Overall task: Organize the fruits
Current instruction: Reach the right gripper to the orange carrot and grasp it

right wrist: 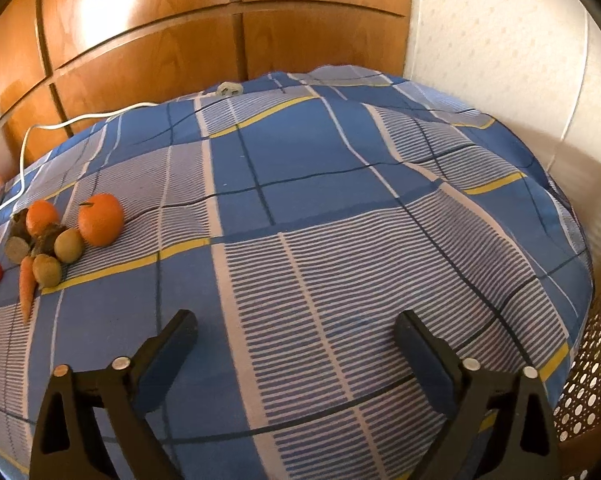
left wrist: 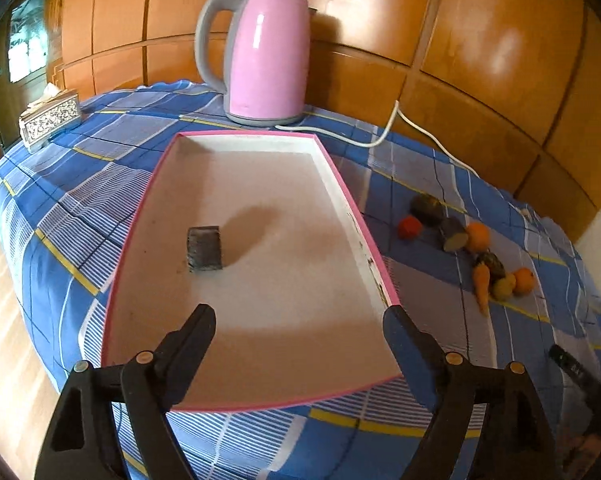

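my left tongs [left wrist: 298, 322] gape apart over the pink-rimmed tray [left wrist: 134, 236], gripping nothing; a dark block [left wrist: 204, 249] lies inside. right of the tray, the fruits [left wrist: 476, 250] cluster on the checked cloth [right wrist: 320, 184]. my right tongs [right wrist: 296, 330] gape empty.

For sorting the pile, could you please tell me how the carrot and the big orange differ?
The carrot is long and tapered, lying flat with its tip toward the camera; the orange is round, with a short stem. The carrot sits at the pile's near edge, the orange at its right end. Both are orange and rest on the cloth, outside the tray.
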